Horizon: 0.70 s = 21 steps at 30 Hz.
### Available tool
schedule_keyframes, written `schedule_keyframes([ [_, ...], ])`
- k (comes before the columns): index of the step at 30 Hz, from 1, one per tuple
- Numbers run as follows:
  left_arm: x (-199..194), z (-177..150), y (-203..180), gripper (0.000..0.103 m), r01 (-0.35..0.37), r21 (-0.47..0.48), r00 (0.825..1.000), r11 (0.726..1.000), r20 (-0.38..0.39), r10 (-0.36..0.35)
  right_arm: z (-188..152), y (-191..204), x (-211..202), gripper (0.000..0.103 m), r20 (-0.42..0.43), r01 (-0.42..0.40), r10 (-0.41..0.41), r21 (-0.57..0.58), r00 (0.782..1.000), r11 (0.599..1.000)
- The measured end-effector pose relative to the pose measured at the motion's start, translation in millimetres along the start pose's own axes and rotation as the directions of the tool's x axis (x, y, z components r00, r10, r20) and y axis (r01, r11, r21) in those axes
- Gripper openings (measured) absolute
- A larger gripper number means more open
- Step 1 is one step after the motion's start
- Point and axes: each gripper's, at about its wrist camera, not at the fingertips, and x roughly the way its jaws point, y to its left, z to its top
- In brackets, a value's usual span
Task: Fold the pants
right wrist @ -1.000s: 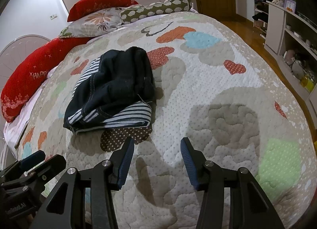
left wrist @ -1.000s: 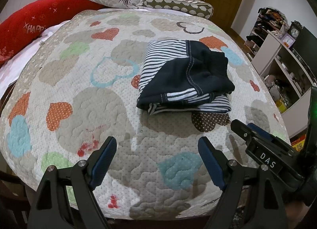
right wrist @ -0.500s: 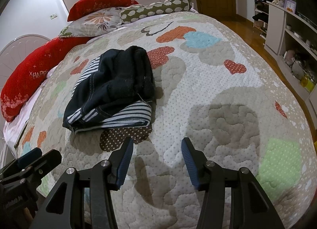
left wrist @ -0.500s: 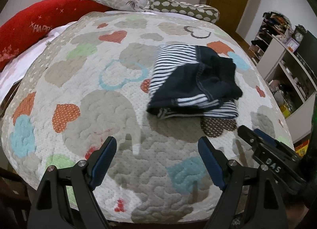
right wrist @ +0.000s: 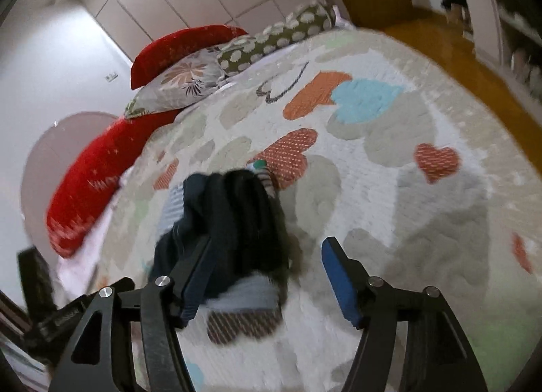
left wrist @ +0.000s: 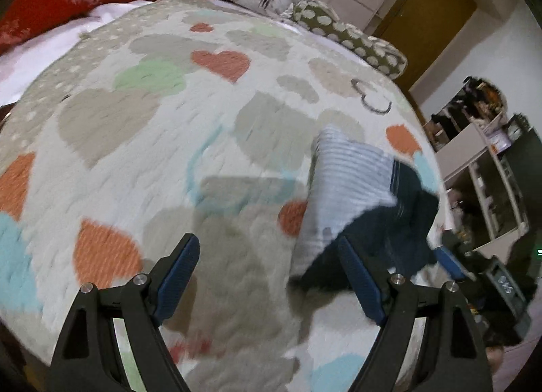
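Observation:
The folded pants [left wrist: 366,202], dark navy with a blue-and-white striped part, lie in a compact bundle on the heart-patterned quilt [left wrist: 142,141]. My left gripper [left wrist: 271,273] is open and empty, close in at the bundle's left side. My right gripper [right wrist: 267,276] is open and empty, with its left finger [right wrist: 196,276] over the near edge of the pants [right wrist: 233,219]. The right gripper also shows at the right edge of the left wrist view [left wrist: 474,273]. Both views are blurred by motion.
Red, floral and dotted pillows [right wrist: 189,66] line the head of the bed. A wooden door [left wrist: 426,19] and shelves with clutter [left wrist: 487,155] stand beyond the bed's right side. The quilt's near edge drops off just below both grippers.
Both grippers have moved forward and in toward the pants and tilted; the bundle now sits much nearer the fingers. The pants themselves lie where they were. Both grippers stay open.

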Motion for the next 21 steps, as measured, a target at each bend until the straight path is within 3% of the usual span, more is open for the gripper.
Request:
schedule_keyframes([
  [4, 24.5, 20.4, -7.5, 0.083, 0.083, 0.020, 0.996, 0.996, -0.035, -0.082, 16.8, -11.8, 29.6, 0.070, -0.051, -0.068, 0.072, 0.082, 0.996, 0.994],
  [8, 58.1, 31.7, -10.5, 0.083, 0.189, -0.009, 0.976, 0.982, -0.109, -0.188, 24.2, -16.7, 57.7, 0.072, -0.095, -0.115, 0.127, 0.118, 0.987, 0.986],
  [11, 70.2, 37.2, -15.8, 0.086, 0.211, -0.003, 0.973, 0.978, -0.095, -0.210, 30.4, -10.8, 66.8, 0.075, -0.108, -0.145, 0.155, 0.099, 0.982, 0.985],
  [16, 83.1, 38.9, -21.9, 0.102, 0.253, 0.001, 0.964, 0.967, -0.079, -0.253, 36.5, -0.9, 89.0, 0.075, -0.148, -0.199, 0.208, 0.070, 0.967, 0.977],
  [21, 88.1, 31.6, -34.6, 0.103, 0.202, 0.129, 0.979, 0.971, -0.004, -0.203, 36.9, 4.3, 104.1, 0.075, -0.156, -0.241, 0.244, 0.035, 0.957, 0.970],
])
